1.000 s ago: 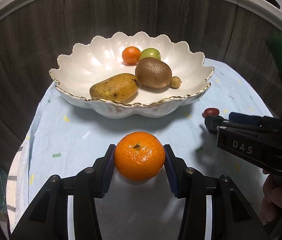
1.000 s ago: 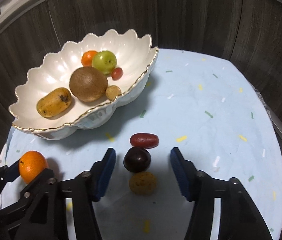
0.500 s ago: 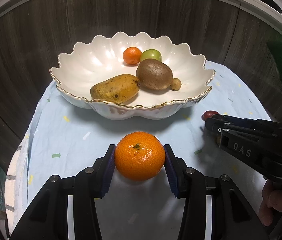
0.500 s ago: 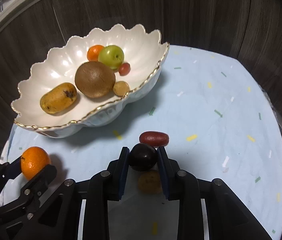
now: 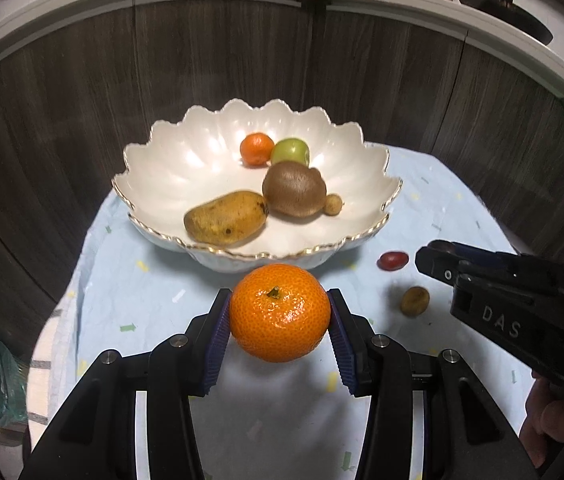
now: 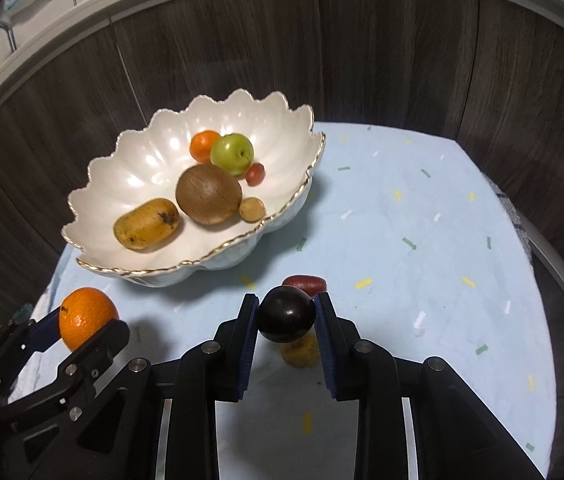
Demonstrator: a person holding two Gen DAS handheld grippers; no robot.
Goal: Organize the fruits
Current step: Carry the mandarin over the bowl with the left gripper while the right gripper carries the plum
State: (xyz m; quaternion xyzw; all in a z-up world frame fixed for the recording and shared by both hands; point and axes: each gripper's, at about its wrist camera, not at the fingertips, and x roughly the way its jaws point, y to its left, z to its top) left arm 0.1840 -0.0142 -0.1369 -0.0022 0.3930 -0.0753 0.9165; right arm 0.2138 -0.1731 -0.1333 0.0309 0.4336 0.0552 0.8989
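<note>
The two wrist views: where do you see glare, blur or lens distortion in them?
Left wrist view: glare patches on the white bowl, bright highlights on the mandarin, the mango slightly blurred. Right wrist view: a shine spot on the dark plum, and the counter edge bends with the fisheye lens; corners are black in both.

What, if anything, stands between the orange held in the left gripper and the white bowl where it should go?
Nothing visible does. The orange is clamped in the left gripper, and only bare blue cloth lies between it and the bowl's near rim. Inside, the left half of the bowl is free; the mango and kiwi sit to the right.
</note>
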